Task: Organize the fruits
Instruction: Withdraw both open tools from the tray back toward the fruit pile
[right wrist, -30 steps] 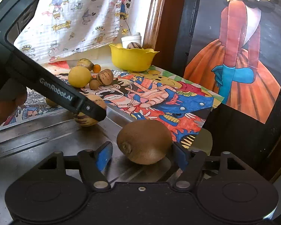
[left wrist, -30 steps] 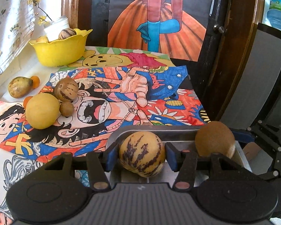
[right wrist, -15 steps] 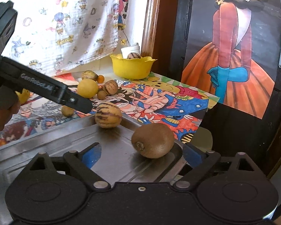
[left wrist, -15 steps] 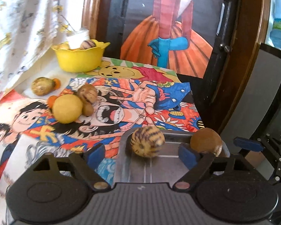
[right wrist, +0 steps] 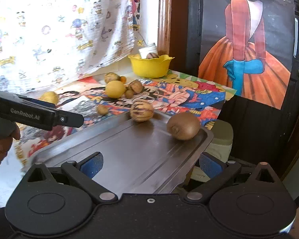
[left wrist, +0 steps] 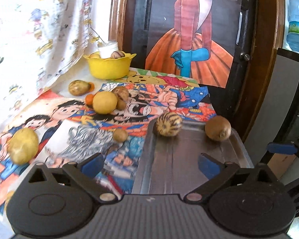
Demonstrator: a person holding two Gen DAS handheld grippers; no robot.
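**Fruits sitting on tray, both grippers spread wide**

Fruits are lying in two groups. On the steel tray (left wrist: pixel 189 159), a striped pepino melon (left wrist: pixel 169 124) is sitting at the far left corner, and a brown kiwi (left wrist: pixel 217 127) is resting at the far right corner, well apart from it. In the right wrist view the same melon (right wrist: pixel 141 111) is showing at about 11 o'clock on the tray (right wrist: pixel 129 153) and the kiwi (right wrist: pixel 183 126) at about 1 o'clock.

The left gripper (left wrist: pixel 150 162) is hovering over the near left edge of the tray with its blue pads spread wide, gripping nothing. The right gripper (right wrist: pixel 149 164) is likewise standing wide, its pads straddling the tray's near end without touching either fruit.

Out on the cartoon-print tablecloth (left wrist: pixel 73 123), a round yellow fruit (left wrist: pixel 104 102) is sitting at 11 o'clock from the tray, touching another striped fruit (left wrist: pixel 120 93). A small brown fruit (left wrist: pixel 120 135) is lying just beside the tray's left rim, and a potato-like yellow fruit (left wrist: pixel 23 148) is resting at 9 o'clock. Farther back, a yellow bowl (left wrist: pixel 109 65) is holding more fruit, beside a white jar (left wrist: pixel 108 48).
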